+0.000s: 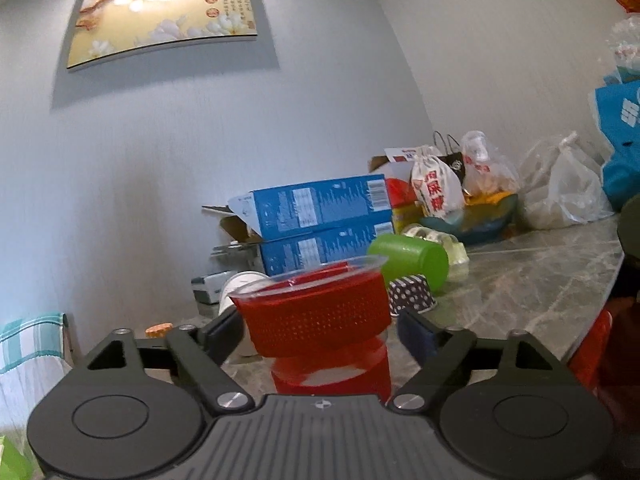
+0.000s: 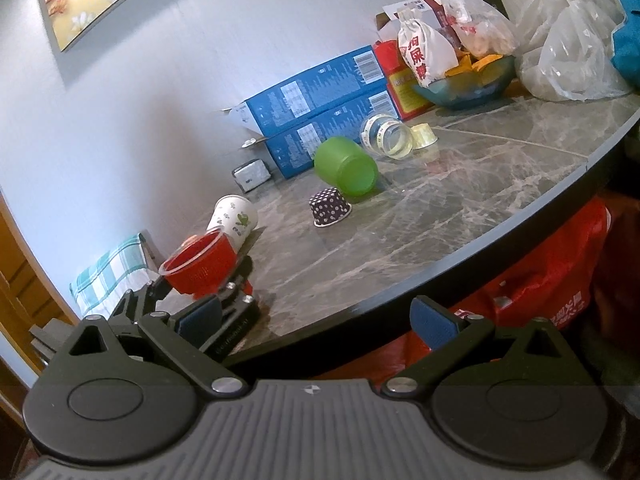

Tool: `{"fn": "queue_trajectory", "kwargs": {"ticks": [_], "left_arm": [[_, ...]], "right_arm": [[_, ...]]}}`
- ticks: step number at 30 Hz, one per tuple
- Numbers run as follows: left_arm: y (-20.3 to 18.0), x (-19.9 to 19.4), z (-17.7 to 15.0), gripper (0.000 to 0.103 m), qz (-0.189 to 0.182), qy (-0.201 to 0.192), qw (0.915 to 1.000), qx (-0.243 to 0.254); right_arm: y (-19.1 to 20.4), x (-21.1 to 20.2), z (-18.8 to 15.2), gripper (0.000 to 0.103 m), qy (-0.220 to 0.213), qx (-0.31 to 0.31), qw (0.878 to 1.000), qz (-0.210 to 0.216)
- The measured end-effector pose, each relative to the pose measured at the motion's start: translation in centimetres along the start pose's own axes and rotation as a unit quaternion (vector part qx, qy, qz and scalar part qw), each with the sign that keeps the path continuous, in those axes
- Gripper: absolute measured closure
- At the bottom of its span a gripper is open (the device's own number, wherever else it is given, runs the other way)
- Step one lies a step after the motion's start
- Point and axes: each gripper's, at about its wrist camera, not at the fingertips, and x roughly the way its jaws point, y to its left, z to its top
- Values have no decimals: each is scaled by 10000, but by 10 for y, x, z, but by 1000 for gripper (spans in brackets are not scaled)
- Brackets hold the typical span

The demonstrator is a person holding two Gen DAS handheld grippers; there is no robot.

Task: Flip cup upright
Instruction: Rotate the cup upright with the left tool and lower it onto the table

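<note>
A clear plastic cup with a red sleeve (image 1: 320,312) stands mouth-up, slightly tilted, between the fingers of my left gripper (image 1: 320,332); the jaws are spread a little wider than the cup. In the right wrist view the same cup (image 2: 200,266) sits upright at the table's left edge with the left gripper (image 2: 224,296) around it. My right gripper (image 2: 316,324) is open and empty, off the table's front edge. A green cup (image 2: 346,166) lies on its side. A polka-dot paper cup (image 2: 330,206) stands upside down. A white printed cup (image 2: 234,220) lies on its side.
The grey marble table (image 2: 460,200) has a dark rounded front edge. Blue boxes (image 2: 320,120) are stacked against the wall. Tape rolls (image 2: 388,136), a bowl of snacks (image 2: 468,84) and plastic bags (image 2: 568,52) crowd the back right. A red bag (image 2: 540,288) hangs below the edge.
</note>
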Motion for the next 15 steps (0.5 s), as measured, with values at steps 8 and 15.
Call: {"fn": "queue_trajectory", "kwargs": {"ticks": [8,15], "left_arm": [[16,-19,-2,2,-639,307,9975,-34],[103,-73,26,2,-883,505,9906,-913]], "right_arm": [[6,-4,1,1,-53,-80,10000,-8],[27,-19,9,1,-191,-583,9981,-101]]}}
